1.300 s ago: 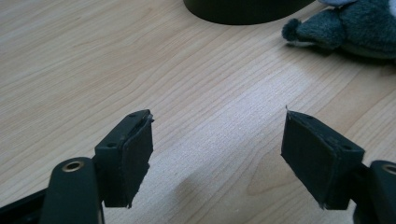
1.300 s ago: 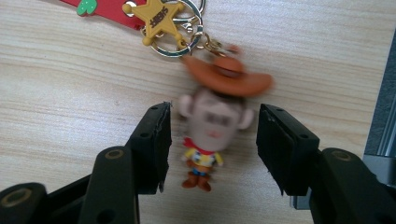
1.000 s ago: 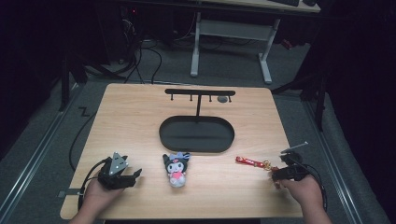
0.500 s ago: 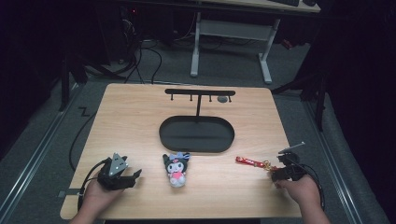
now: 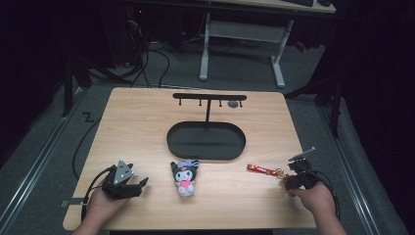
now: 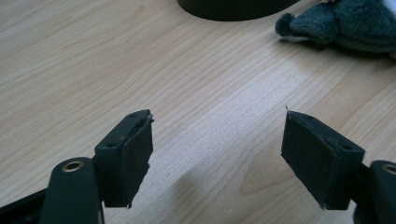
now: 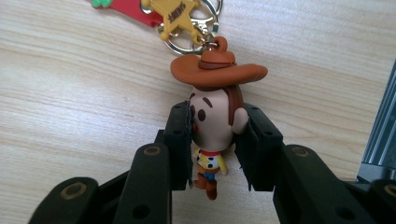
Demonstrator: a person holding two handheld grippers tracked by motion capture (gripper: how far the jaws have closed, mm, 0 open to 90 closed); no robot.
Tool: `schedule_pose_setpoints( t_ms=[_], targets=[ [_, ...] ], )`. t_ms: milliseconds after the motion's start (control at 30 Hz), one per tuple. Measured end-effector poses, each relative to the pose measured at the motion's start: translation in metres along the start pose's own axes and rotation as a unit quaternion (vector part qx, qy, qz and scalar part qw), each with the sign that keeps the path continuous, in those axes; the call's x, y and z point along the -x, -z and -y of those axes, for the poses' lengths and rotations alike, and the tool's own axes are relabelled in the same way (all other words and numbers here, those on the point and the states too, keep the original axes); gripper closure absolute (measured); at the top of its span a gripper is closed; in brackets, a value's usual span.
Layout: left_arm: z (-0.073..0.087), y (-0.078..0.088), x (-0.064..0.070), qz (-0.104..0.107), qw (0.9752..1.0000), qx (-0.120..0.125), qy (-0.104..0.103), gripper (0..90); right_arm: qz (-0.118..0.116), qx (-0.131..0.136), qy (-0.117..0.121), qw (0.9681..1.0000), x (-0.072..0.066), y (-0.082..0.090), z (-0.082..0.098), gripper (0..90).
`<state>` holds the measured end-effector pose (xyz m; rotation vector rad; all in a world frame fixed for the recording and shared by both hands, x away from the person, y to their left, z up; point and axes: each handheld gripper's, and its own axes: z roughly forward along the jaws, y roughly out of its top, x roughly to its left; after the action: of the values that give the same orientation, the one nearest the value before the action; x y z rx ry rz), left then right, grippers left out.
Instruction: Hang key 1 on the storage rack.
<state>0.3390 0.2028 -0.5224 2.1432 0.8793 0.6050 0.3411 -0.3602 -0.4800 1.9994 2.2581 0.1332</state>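
Note:
A cowboy figure keychain (image 7: 215, 112) with a brown hat sits between the jaws of my right gripper (image 7: 216, 140), which is shut on its head. Its gold star charm (image 7: 180, 16) and red strap (image 5: 262, 169) trail out onto the table. In the high view my right gripper (image 5: 297, 177) is at the table's front right. My left gripper (image 5: 139, 185) rests at the front left, open, with bare wood between its jaws (image 6: 217, 149). A dark plush toy (image 5: 184, 176) lies on the table just right of it, its ear (image 6: 299, 25) apart from the jaws.
A black oval base (image 5: 205, 140) with a hook stand (image 5: 209, 98) occupies the table's middle. A small grey object (image 5: 234, 104) hangs at the stand's right end. The table's right edge (image 5: 303, 156) is close to my right hand. A white desk frame (image 5: 240, 29) stands beyond.

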Motion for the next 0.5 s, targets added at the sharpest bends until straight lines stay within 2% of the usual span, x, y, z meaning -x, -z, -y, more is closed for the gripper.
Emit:
schedule_pose_setpoints(
  t_ms=[100,200,233,500],
  targets=[
    [0.000,-0.001,0.001,0.001,1.0000,-0.004,-0.005,25.3,-0.001,0.003,0.006,1.0000,-0.001,0.004,0.000,67.4],
    [0.000,-0.001,0.001,0.002,1.0000,0.000,-0.001,25.3,0.000,0.001,0.009,1.0000,-0.003,0.009,-0.001,67.5],
    [0.000,-0.001,0.001,0.002,1.0000,-0.002,-0.002,25.3,-0.003,0.010,0.008,0.9999,-0.003,0.010,-0.001,67.4],
    [0.000,-0.002,0.002,0.004,1.0000,-0.006,-0.007,25.3,-0.006,0.021,0.023,0.9995,-0.011,0.026,-0.003,67.4]
  ],
)
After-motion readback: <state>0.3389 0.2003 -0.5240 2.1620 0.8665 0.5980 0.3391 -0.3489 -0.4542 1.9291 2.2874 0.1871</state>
